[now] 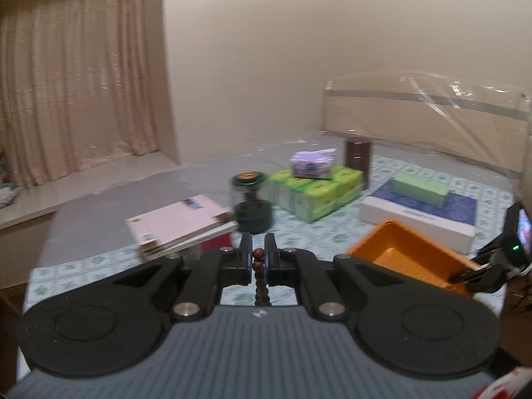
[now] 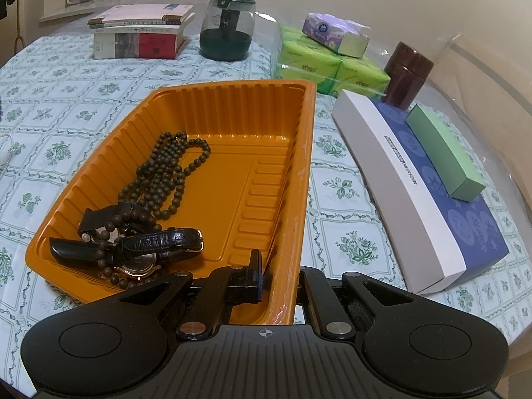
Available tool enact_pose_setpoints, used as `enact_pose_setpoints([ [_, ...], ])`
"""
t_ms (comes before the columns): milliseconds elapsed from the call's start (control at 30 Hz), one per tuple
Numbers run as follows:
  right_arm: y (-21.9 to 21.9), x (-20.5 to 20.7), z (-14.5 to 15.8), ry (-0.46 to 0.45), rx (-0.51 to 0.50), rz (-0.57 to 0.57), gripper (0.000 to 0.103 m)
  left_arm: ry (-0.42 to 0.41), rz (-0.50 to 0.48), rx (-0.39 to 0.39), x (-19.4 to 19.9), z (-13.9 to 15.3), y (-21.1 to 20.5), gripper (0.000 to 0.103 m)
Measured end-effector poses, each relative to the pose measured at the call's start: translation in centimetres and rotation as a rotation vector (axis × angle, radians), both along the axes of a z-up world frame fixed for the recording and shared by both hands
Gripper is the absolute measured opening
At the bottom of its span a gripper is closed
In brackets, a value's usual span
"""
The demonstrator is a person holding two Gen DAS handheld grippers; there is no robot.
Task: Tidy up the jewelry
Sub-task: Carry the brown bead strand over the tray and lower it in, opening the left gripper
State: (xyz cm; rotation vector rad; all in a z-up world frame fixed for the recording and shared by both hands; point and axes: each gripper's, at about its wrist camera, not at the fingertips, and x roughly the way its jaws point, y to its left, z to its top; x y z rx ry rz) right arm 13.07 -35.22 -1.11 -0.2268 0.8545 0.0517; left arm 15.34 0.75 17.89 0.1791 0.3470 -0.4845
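While pinched between the nearly closed jaws of the left gripper (image 1: 258, 259), hangs a strand of reddish-brown beads (image 1: 259, 274), raised above the patterned tablecloth (image 1: 99, 264) and dangling down between the fingers. Off to the right of it, the orange tray (image 2: 232, 126), clamped at its near right wall by the right gripper (image 2: 279, 279), one finger inside, one outside. Inside the tray: a long dark bead necklace (image 2: 166, 173) and watches with black straps (image 2: 146, 246), bunched at the near left corner. Beyond the tray, stacked books (image 2: 139, 31), a dark green glass jar (image 2: 227, 28), green tissue packs (image 2: 319, 66) topped by a purple one (image 2: 335, 35), a brown canister (image 2: 407, 73), and a white-and-blue box (image 2: 419, 179) carrying a small green box (image 2: 442, 153).
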Motion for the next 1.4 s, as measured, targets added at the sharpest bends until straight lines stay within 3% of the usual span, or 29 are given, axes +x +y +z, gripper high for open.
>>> enact_pose_setpoints([
  [400,-0.1,0.1,0.1,-0.004,0.011,0.003,0.005,0.028,-0.253,-0.095,1.3,0.8,-11.5,0.006],
  [600,-0.4,0.1,0.0,-0.005,0.02,0.005,0.005,0.112,-0.341,-0.082,2.7,-0.9,-16.7,0.006],
  [1000,-0.7,0.2,-0.2,-0.001,0.032,0.008,0.005,0.256,-0.355,0.107,5.3,-9.0,-22.4,0.006],
  [1400,-1.0,0.4,-0.5,0.004,0.035,0.006,0.005,0.345,-0.332,0.11,7.5,-11.7,-22.3,0.006],
])
